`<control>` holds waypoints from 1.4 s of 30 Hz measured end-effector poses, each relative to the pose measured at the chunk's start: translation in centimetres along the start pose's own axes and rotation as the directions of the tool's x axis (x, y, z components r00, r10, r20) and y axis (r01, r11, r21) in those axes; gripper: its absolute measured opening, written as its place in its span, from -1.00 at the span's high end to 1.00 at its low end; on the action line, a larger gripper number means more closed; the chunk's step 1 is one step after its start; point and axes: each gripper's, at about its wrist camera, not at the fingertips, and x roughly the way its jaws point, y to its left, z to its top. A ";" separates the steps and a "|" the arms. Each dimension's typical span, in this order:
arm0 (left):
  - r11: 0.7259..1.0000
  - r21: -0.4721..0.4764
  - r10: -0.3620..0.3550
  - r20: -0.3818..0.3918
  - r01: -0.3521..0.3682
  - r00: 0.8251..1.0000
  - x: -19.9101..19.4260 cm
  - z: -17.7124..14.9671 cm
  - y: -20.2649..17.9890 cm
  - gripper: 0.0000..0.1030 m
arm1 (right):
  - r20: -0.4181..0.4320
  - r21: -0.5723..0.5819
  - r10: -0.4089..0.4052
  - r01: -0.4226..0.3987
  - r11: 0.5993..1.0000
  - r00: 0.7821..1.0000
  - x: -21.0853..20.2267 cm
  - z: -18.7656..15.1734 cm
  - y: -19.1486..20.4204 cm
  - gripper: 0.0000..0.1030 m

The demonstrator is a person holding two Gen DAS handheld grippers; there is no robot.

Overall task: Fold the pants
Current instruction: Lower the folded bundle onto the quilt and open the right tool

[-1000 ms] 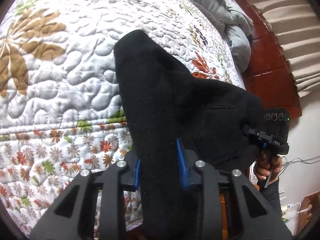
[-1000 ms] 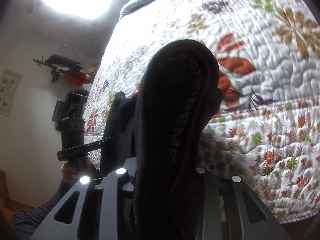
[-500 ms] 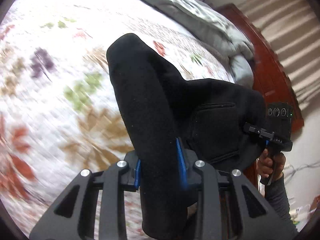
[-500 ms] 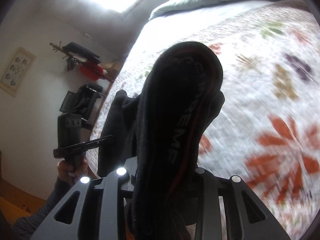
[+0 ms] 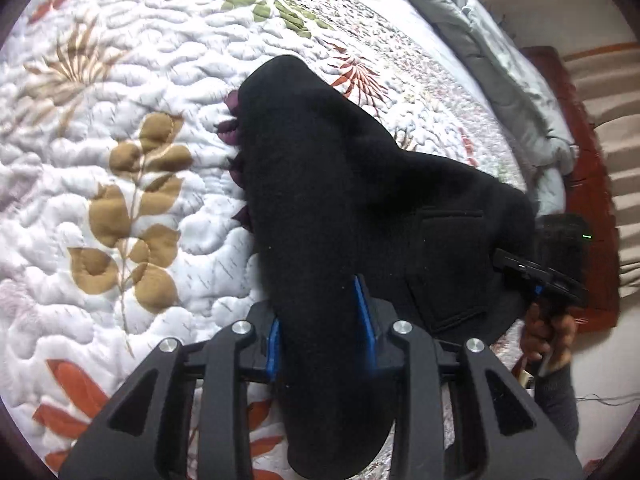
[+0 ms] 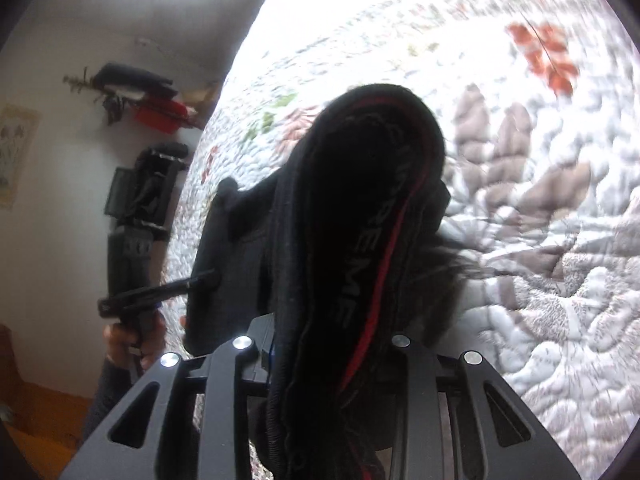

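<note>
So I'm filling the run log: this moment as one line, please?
phase: carrying | left gripper: shut on black pants | right gripper: shut on pants waistband | pants: held over floral quilt

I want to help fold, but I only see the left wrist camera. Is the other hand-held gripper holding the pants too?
Observer: Yes, the right hand-held gripper is shut on the black pants.
Operator: Which bit does it hold?
Observer: A bunched band with a red stripe and grey letters.
Operator: What's past it on that side?
Observer: A framed picture hanging on the wall.
</note>
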 end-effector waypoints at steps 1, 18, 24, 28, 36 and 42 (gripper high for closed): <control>1.000 0.007 -0.008 0.005 0.007 1.000 0.0 -0.1 0.0 0.39 | -0.004 -0.005 -0.002 0.002 1.000 1.000 0.0 -0.2 -0.3 0.38; 0.944 0.134 0.236 0.361 -0.301 0.902 -6.3 1.3 -6.7 -0.28 | 0.207 -0.119 -0.280 0.308 0.944 0.938 -5.7 1.9 7.2 0.23; 0.867 0.030 0.478 0.236 -0.498 0.846 -1.0 2.5 -3.4 -0.19 | 0.137 -0.033 -0.398 0.406 0.913 0.907 -2.1 2.2 1.5 0.31; 0.894 0.018 0.430 0.246 -0.448 0.868 -1.6 2.2 -2.5 -0.20 | 0.157 -0.040 -0.356 0.366 0.930 0.921 -3.4 1.5 0.8 0.15; 0.740 0.091 0.561 0.464 -0.667 0.686 -8.8 -7.1 -7.5 -0.66 | 0.338 -0.251 -0.418 0.509 0.824 0.843 -8.7 -7.1 9.2 0.20; 0.628 0.167 0.672 0.378 -0.760 0.637 -4.1 -11.8 -6.3 -0.64 | 0.272 -0.313 -0.599 0.658 0.685 0.753 -2.8 -10.7 7.0 0.20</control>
